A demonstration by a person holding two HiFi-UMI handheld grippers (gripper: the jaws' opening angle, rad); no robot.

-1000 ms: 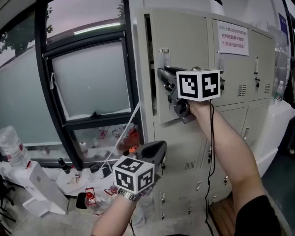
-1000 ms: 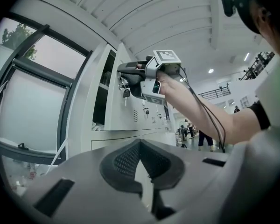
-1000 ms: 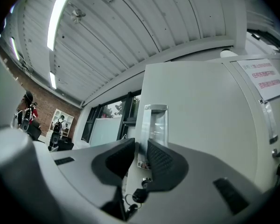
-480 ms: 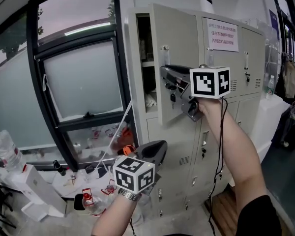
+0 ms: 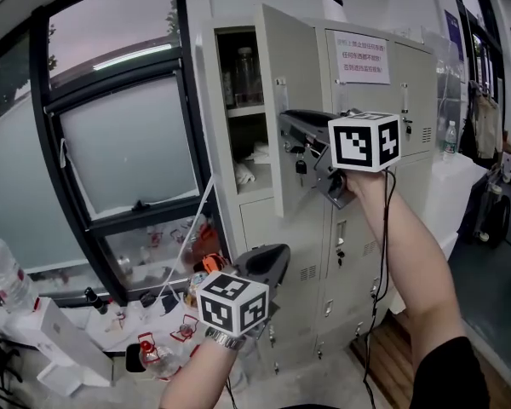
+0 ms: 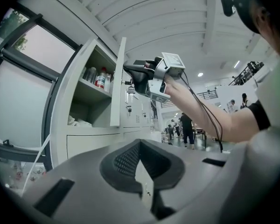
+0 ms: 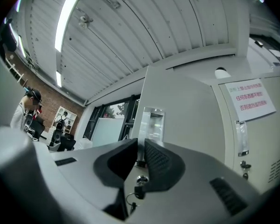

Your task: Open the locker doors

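Window wall (image 5: 128, 143), locker door (image 5: 288, 83) open, bottles (image 5: 246, 77), cloth (image 5: 245, 174)

The left claw (image 6: 140, 146) fills the lower part of the view, its dark ribbed pads meeting at the tips with nothing between them. Beyond it stands a bank of pale lockers (image 6: 79, 146). The top locker door (image 6: 116, 87) stands open, seen almost edge-on. Inside, bottles (image 6: 99, 78) stand on the shelf and a white cloth (image 6: 78, 122) lies on the compartment's bottom. A hand (image 6: 175, 87) holds the right claw (image 6: 129, 69), with its marker cube (image 6: 173, 62), at the door's outer face, where keys (image 6: 129, 90) dangle. A window (image 6: 18, 97) is at the left, and people (image 6: 184, 129) stand far behind.
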